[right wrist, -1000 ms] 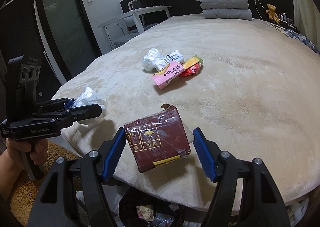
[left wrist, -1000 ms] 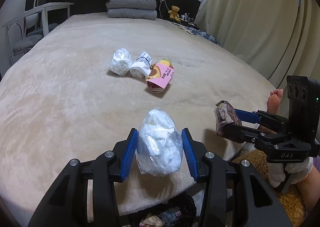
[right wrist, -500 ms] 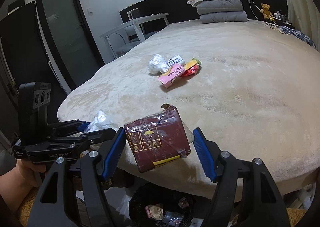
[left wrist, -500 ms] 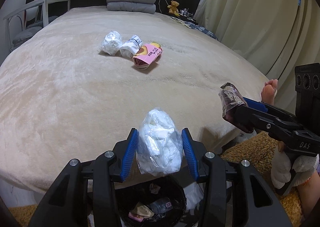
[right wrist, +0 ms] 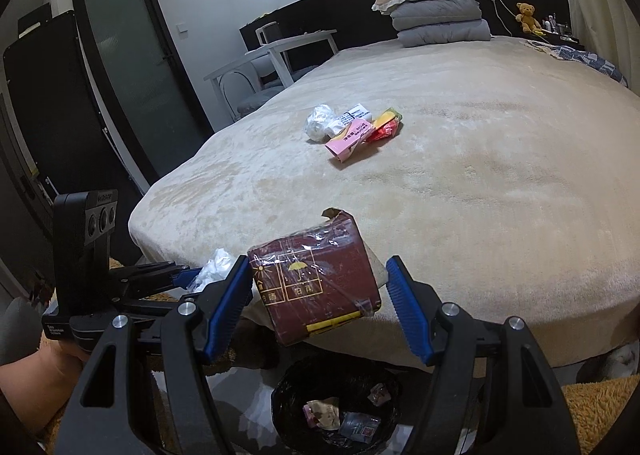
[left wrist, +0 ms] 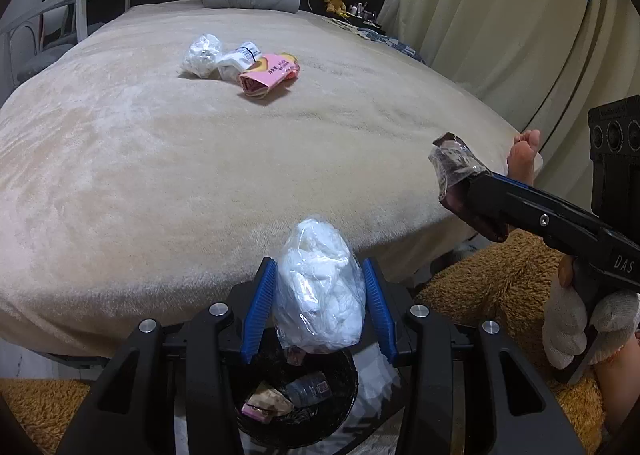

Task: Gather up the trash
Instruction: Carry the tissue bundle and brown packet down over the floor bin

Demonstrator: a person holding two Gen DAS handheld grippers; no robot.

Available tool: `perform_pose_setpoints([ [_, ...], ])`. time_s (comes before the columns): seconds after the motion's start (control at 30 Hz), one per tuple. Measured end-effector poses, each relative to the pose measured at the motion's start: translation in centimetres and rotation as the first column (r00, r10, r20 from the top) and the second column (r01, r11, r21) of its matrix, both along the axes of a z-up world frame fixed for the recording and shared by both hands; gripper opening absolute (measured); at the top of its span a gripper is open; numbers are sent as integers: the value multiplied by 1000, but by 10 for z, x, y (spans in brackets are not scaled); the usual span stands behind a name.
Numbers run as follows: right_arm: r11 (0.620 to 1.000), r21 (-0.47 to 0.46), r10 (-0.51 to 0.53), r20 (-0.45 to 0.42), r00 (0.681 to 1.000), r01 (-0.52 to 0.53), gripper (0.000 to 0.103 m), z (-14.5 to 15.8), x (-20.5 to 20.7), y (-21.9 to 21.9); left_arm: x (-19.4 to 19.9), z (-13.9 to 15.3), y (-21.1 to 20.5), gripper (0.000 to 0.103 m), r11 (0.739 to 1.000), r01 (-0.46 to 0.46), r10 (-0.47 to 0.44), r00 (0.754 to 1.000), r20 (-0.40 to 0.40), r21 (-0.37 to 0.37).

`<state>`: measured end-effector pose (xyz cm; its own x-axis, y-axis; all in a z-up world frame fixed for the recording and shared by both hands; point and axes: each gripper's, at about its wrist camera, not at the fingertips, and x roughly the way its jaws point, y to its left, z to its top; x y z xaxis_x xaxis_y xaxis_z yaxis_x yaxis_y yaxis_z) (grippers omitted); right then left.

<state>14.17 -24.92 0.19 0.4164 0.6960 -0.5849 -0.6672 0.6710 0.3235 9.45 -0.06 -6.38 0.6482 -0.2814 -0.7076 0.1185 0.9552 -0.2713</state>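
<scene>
Holding both loads: I've got the left gripper (left wrist: pixel 320 305) pinching the white plastic bundle (left wrist: pixel 320 291) and the right gripper (right wrist: pixel 320 305) clamped on the maroon packet (right wrist: pixel 316 287).
Where they are: each hangs just off the foot of the bed (left wrist: pixel 160 175), more or less over the black bin (right wrist: pixel 336 407) on the floor.
White bundle, feel: light, soft, crinkly film over tissue, I'd say; it squashes between the pads, so a grip across its fat middle is what keeps it.
Maroon packet, feel: stiffer and boxier, glossy wrap, likely slippery; it sits tilted, and I can't see the right pad actually touching its edge.
Bin: already lined with scraps, a small bottle (left wrist: pixel 308 389) among them; my fingers cut off part of its rim in both views.
Still on the bed: a second white wad (left wrist: pixel 202 55), a rolled white pack (left wrist: pixel 236 61), a pink wrapper (left wrist: pixel 268 75), and a red-and-yellow one (right wrist: pixel 386 125) half hidden behind it.
Hard to read: print on the wrappers is too small; how squarely either load sits over the bin mouth I can't tell.
</scene>
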Motion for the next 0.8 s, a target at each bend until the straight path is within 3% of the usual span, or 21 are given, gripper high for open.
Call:
perform_pose_setpoints([
  [0.07, 1000, -2, 0, -1, 1000, 0, 68, -1, -4, -1, -5, 0, -4, 43, 1000, -4, 4, 1000, 8, 27],
  [0.57, 999, -13, -33, -94, 995, 32, 69, -12, -25, -10, -37, -1, -14, 44, 999, -40, 40, 999, 1, -5],
  [0.8, 999, -21, -35, -241, 970, 31, 69, -30, -20, -11, -44, -12, -14, 44, 999, -39, 38, 998, -46, -27],
])
